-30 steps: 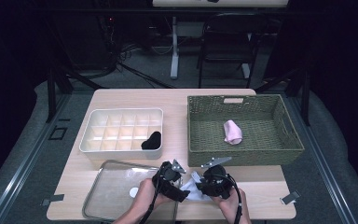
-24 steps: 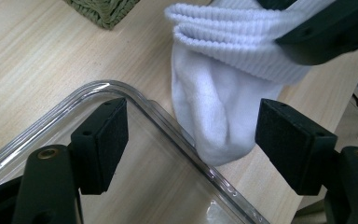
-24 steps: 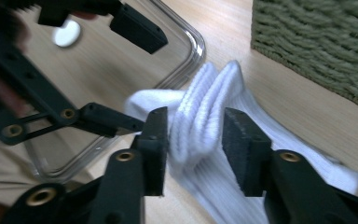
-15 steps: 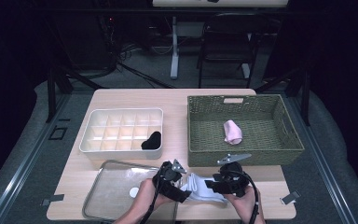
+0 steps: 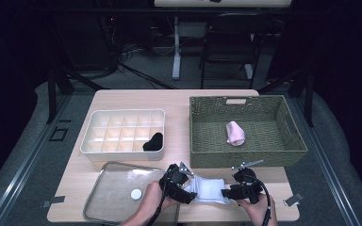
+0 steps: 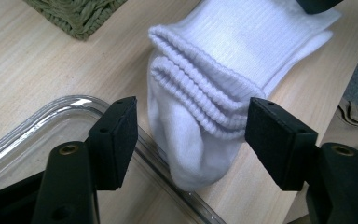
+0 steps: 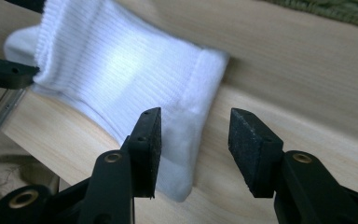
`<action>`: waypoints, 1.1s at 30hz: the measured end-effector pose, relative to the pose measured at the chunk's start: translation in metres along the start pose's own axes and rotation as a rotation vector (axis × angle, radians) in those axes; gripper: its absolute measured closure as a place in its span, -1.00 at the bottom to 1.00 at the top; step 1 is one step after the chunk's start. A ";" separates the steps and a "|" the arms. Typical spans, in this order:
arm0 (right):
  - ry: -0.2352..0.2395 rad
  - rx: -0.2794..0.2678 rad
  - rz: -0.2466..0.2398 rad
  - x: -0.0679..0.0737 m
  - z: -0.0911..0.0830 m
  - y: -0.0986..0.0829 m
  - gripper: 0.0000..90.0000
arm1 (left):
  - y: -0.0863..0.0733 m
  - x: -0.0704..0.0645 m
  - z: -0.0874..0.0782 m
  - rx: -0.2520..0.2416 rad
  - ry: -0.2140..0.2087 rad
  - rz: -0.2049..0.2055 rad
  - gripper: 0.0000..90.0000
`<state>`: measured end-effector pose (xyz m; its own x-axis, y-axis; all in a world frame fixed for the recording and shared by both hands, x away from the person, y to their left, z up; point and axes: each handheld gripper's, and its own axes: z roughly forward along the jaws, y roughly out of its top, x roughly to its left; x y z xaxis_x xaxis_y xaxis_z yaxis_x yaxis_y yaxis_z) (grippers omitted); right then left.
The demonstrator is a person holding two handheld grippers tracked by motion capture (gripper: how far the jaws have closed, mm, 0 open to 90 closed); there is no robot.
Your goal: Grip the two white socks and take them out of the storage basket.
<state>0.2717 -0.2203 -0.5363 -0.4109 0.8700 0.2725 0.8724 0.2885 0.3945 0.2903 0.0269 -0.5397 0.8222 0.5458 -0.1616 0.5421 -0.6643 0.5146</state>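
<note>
Flat on the front strip of the table (image 5: 136,101), a white sock (image 5: 209,189) lay folded between the two grippers, just in front of the green woven basket (image 5: 247,155). Its long axis ran left to right along the table's near edge, one end toward the glass tray (image 5: 104,197) and the other toward the right gripper (image 5: 226,193). In the left gripper view the bunched ribbed folds of the sock (image 6: 205,100) sat between the two black jaws, and a rounded end overlapped the tray's glass rim (image 6: 51,122). The left gripper (image 5: 188,185) stood with its jaws spread wide (neither pad quite pressing the cloth, as far as could be seen). The right gripper's jaws were likewise parted; in its own view the sock's nearer end (image 7: 121,70) lay under the left pad, bare wood under the other. Farther back, a pink roll (image 5: 235,133) rested in the basket, and a black item (image 5: 153,141) sat in a front compartment of the white divided box (image 5: 122,115). A small white disc (image 5: 136,193) lay in the tray.
</note>
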 end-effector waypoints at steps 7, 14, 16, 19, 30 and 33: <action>0.005 0.072 0.012 -0.001 0.007 -0.001 0.25 | -0.001 0.001 0.002 0.011 -0.009 -0.005 -0.07; 0.002 0.102 -0.004 -0.001 0.014 -0.002 0.42 | 0.000 0.000 0.004 0.018 -0.018 -0.002 0.13; 0.020 0.105 -0.005 -0.002 0.014 -0.002 0.54 | 0.001 0.001 0.005 0.021 -0.028 -0.007 0.18; 0.043 0.106 -0.003 -0.003 0.015 -0.002 0.67 | 0.001 0.004 0.004 0.032 -0.038 -0.010 0.25; 0.042 0.069 -0.004 -0.003 0.007 0.000 0.82 | 0.003 0.002 0.004 0.030 -0.019 0.012 0.54; 0.043 0.040 -0.008 -0.003 -0.001 -0.001 0.82 | 0.004 0.000 0.008 0.034 -0.015 0.017 0.59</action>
<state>0.2721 -0.2233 -0.5368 -0.4282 0.8500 0.3069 0.8785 0.3119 0.3619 0.2938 0.0200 -0.5439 0.8338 0.5267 -0.1655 0.5333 -0.6908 0.4883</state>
